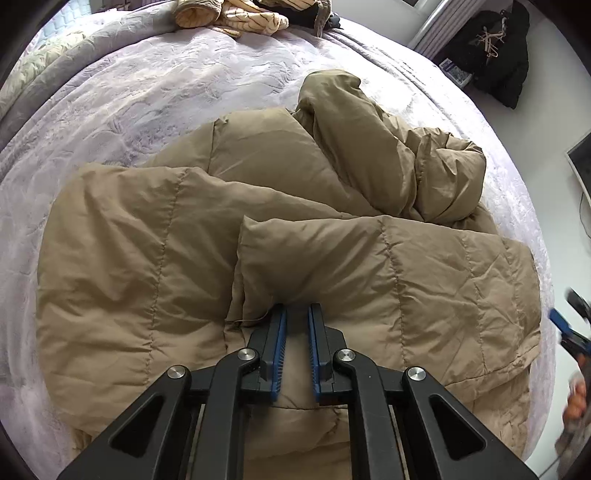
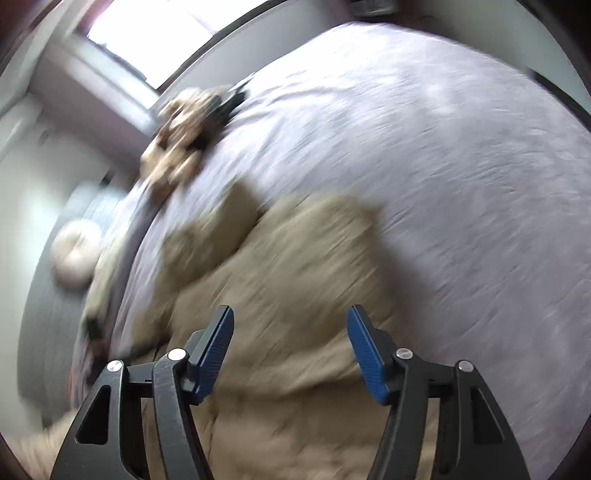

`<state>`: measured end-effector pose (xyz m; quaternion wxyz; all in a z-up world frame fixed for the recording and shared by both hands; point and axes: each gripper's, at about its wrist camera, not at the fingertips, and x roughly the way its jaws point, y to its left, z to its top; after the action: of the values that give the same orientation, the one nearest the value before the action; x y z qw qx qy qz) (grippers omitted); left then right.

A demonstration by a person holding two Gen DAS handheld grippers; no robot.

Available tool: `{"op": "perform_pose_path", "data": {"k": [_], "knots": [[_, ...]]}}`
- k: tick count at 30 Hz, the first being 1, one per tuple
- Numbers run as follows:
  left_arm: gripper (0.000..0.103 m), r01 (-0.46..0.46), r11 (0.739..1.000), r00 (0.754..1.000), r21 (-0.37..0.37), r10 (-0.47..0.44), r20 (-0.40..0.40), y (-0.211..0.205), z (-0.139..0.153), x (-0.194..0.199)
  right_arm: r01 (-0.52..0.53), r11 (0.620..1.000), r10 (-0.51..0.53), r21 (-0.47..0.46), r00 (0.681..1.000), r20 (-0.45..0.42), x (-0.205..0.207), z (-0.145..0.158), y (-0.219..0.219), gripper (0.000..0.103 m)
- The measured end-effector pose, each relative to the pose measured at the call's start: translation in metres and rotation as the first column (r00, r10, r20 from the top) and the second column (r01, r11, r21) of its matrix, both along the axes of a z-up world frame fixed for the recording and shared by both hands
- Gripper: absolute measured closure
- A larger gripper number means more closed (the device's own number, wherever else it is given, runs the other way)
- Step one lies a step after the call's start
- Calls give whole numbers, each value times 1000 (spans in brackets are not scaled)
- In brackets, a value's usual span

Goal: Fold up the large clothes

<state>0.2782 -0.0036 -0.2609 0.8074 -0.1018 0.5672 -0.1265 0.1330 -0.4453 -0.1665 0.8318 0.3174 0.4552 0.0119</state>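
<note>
The left tool (image 1: 296,308) is clamped on a fold of the tan quilted coat (image 1: 155,258), which lies crumpled across the lilac bed (image 1: 155,96); striped clothes (image 1: 236,16) lie at the far edge. In the blurred right wrist view, the right tool (image 2: 290,314) stands apart and empty above the coat (image 2: 295,266).

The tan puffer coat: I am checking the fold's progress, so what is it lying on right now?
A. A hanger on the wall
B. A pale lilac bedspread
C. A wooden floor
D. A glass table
B: the tan puffer coat lies partly folded on the pale lilac bedspread, which shows around it in both wrist views.
</note>
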Motion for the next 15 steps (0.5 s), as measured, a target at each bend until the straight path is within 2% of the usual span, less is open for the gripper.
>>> {"op": "perform_pose_path", "data": {"k": [3,5,6,8,9,11,12,14,15], "knots": [[90,-9,1000,1000,4,9,7,-1,-1,-2,175,966,-160,188,983,-95,22,-46,-47,35],[90,-7,1000,1000,10,7,15,-3,-3,-7,213,937,-179,276,973,-143,36,-75,-58,37],[90,-5,1000,1000,16,5,17,-4,-4,-7,220,918,-172,330,971,-168,44,-88,-59,48],[90,-4,1000,1000,24,3,16,-5,-6,-8,192,880,-141,434,979,-147,56,-96,-53,78],[90,-5,1000,1000,26,4,14,-4,-8,-8,148,893,-112,426,988,-110,62,-89,-46,82],[90,-6,1000,1000,27,6,10,-5,-9,-8,25,962,-19,272,999,-26,70,-62,-27,87],[90,-7,1000,1000,28,6,10,-6,-10,-9,-26,982,28,188,1000,-10,72,-53,-18,89],[90,-6,999,1000,38,6,13,-11,-12,-9,-118,993,118,-26,993,-12,75,-38,-2,91],[90,-5,999,1000,43,4,15,-12,-13,-9,-163,973,159,-165,987,-37,76,-35,7,92]]}}
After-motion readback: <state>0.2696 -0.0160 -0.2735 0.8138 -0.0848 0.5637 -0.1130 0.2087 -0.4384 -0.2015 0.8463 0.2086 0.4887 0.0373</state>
